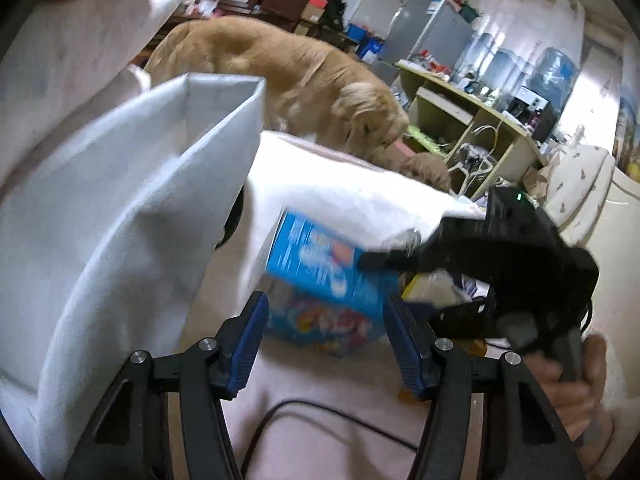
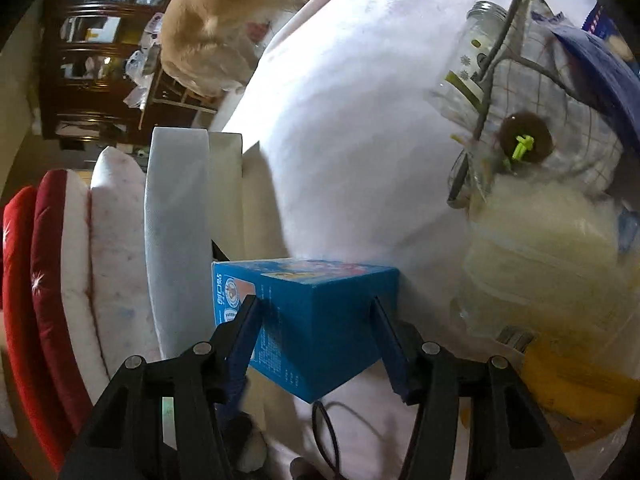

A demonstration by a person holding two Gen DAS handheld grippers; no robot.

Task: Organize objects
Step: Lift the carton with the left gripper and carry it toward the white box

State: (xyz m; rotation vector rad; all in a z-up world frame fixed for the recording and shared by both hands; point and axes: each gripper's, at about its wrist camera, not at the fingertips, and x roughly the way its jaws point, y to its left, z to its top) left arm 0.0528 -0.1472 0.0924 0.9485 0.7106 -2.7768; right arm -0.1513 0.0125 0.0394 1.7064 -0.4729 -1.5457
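The blue carton point(image 2: 308, 320) stands on the white cloth beside the fabric bin point(image 1: 132, 216), clasped by the right gripper point(image 2: 316, 312) across 2 opposite faces. It looks light, stiff and crushable. The left gripper point(image 1: 324, 312) hangs empty, jaws apart. Only the left view shows the dog point(image 1: 288, 76).

Left wrist view: looking forward and down along the left claw point(image 1: 324, 316), close on the blue box point(image 1: 320, 268), room beyond. Right wrist view: rolled sideways, nearer still behind the right claw point(image 2: 316, 304). Shared: blue box point(image 2: 308, 320), white fabric bin point(image 1: 120, 208), golden dog point(image 1: 280, 76).
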